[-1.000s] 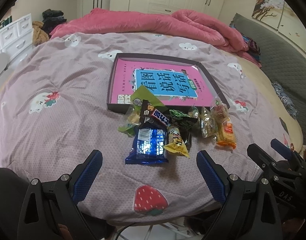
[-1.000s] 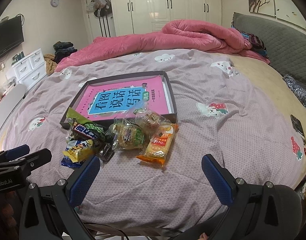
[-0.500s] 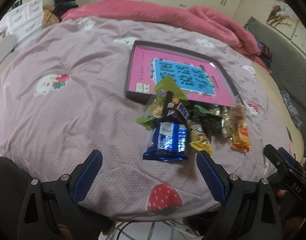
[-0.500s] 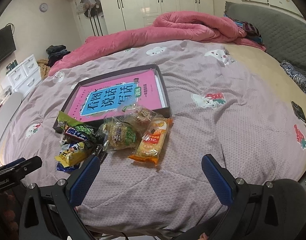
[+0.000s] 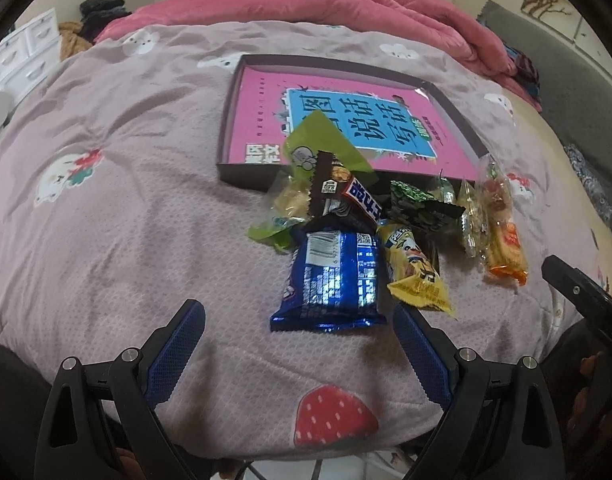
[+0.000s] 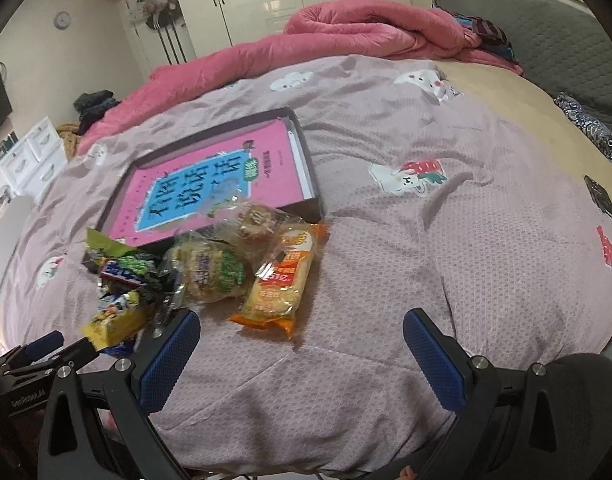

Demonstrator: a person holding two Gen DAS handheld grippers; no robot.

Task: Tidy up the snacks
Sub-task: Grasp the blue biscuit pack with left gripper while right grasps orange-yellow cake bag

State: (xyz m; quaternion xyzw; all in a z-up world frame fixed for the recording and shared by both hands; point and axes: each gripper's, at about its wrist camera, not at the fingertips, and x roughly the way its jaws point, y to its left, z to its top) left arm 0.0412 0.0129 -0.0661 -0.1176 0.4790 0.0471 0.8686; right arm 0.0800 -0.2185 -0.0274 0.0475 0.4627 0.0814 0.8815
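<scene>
Two hand-held grippers hang over the near side of a bed (image 5: 106,200). The left hand-held gripper (image 5: 300,354) has its blue fingers (image 5: 174,354) spread wide. It holds nothing and touches nothing. A blue snack pack (image 5: 331,280) lies just past its fingertips, a bit toward the right finger.

The right hand-held gripper (image 6: 302,354) is spread wide too, and it is empty. An orange snack pack (image 6: 282,282) lies just in front of it, nearer the left finger.

All the snacks sit in one small pile on the purple bedcover. Next to the blue pack is a yellow snack pack (image 5: 415,276), and they touch. A dark chocolate bar (image 5: 343,196) leans on top of the blue pack. A green wrapper (image 5: 325,148) sticks up behind it and leans over the box edge. A round cake in clear wrap (image 6: 214,266) lies beside the orange pack, touching it.

Behind the pile is a flat dark box (image 5: 461,120) with a pink book (image 5: 262,120) inside. The pile presses right up to the near wall of the box.

To the left of the pile the bedcover is bare, with lots of room. To the right of the orange pack it is bare as well. A pink quilt (image 6: 345,36) is bunched up at the far side of the bed, well apart from the snacks.
</scene>
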